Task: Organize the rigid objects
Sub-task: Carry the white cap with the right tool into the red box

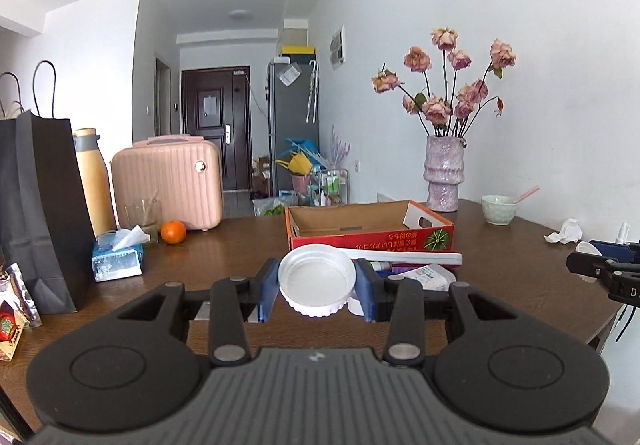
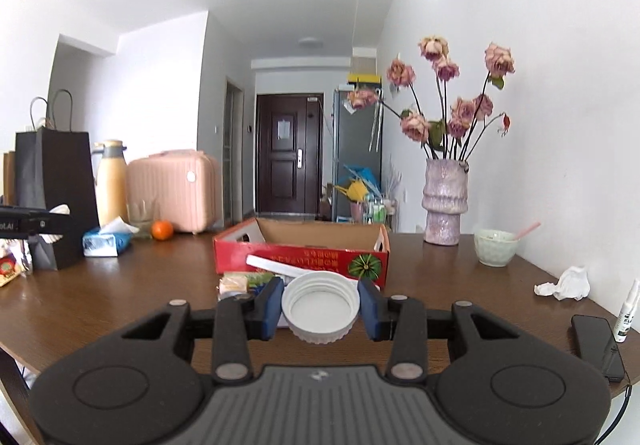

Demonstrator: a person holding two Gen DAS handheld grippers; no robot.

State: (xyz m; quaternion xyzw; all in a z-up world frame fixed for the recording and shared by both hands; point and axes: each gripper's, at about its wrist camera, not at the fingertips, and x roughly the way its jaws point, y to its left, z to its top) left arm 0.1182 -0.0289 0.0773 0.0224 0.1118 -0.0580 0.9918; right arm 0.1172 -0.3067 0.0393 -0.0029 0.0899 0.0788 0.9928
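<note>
Evidently each claw, left claw and right claw, pinches a white lid; the red box sits just above in frame.

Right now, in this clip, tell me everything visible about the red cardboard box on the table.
The red cardboard box is a shallow open-topped tray with plain brown inner walls and cut-out handle slots at both ends. Its red front panel carries printing that reads upside down and a green melon picture near one corner. It sits flat and upright on the wooden table, mid-table, and what shows of its inside is bare. A long white strip lies against its front. Neither gripper touches it.
</note>
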